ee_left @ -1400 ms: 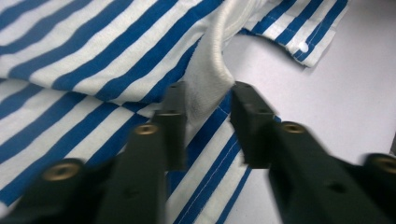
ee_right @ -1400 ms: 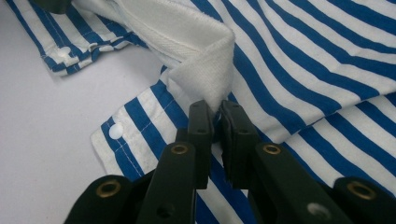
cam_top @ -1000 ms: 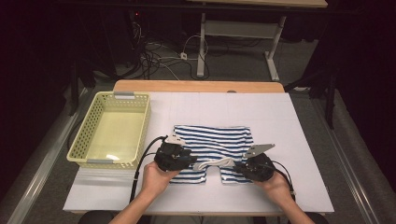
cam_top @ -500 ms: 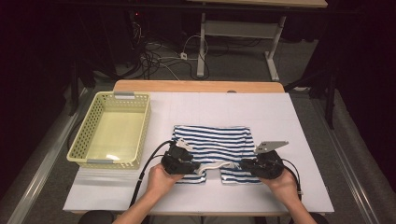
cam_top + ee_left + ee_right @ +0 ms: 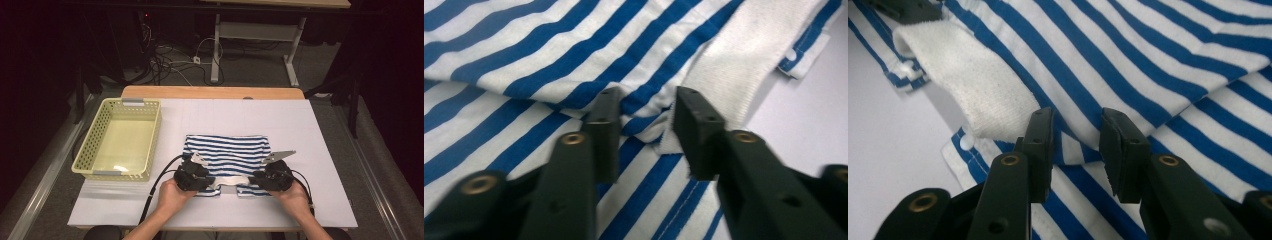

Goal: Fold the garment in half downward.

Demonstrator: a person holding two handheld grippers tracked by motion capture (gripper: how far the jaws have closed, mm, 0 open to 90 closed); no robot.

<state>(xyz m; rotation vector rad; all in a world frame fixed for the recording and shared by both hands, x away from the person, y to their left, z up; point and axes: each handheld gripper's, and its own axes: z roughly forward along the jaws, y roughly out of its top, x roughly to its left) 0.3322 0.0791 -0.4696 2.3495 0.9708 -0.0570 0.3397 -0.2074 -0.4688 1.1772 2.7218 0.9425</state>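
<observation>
High view: folded blue-and-white striped garment (image 5: 227,156), white collar (image 5: 231,181).

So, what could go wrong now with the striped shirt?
1. In each gripper view the jaws of the left gripper and right gripper stand apart over a fold of the striped shirt; the left jaws have just been closing, the right opening. A shallow pinch may slip.
2. The white collar lies between them and might bunch or unfold.
</observation>
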